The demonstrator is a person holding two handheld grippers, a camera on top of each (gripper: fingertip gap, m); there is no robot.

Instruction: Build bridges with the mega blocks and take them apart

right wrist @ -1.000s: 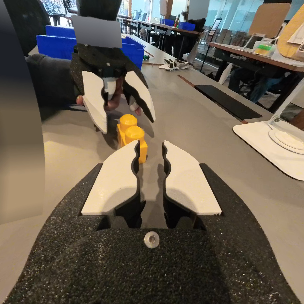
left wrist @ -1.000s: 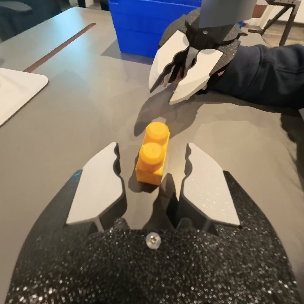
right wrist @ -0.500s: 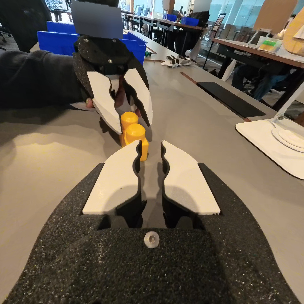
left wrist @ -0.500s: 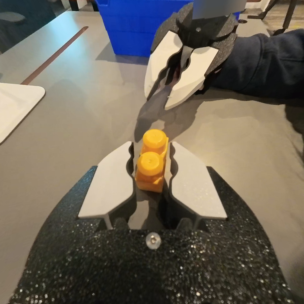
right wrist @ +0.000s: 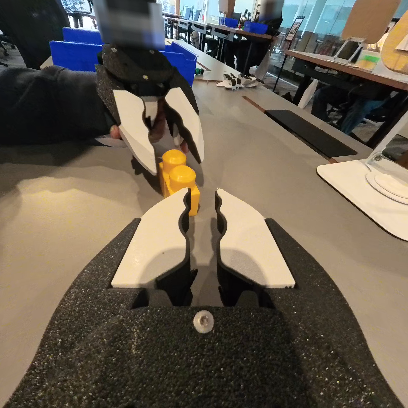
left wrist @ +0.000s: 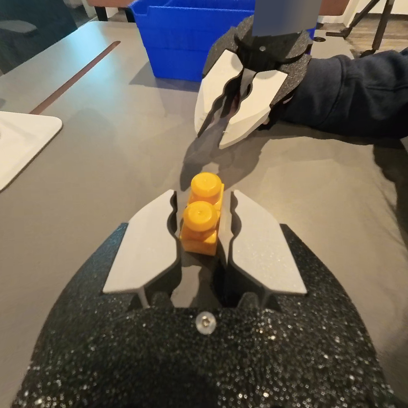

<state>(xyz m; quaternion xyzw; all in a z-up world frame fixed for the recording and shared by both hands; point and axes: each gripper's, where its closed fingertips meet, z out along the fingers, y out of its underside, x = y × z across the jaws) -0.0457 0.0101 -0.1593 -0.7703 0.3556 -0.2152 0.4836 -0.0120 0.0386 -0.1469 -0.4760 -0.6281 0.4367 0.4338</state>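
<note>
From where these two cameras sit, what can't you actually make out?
- Inside of the blue bin: hidden by its own wall in both views.
- Whether the left gripper touches the yellow block: the fingers cover the block's sides.
- Small items on the far desks, right wrist view: too small.
- Tops of both grippers: covered by blur patches.

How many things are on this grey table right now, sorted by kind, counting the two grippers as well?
Yellow two-stud block: 1
Blue bins: 1 that I can make out; the right wrist view hints at more blue behind
White boards: 1
Grippers: 2, left gripper and right gripper
Total: 5
</note>
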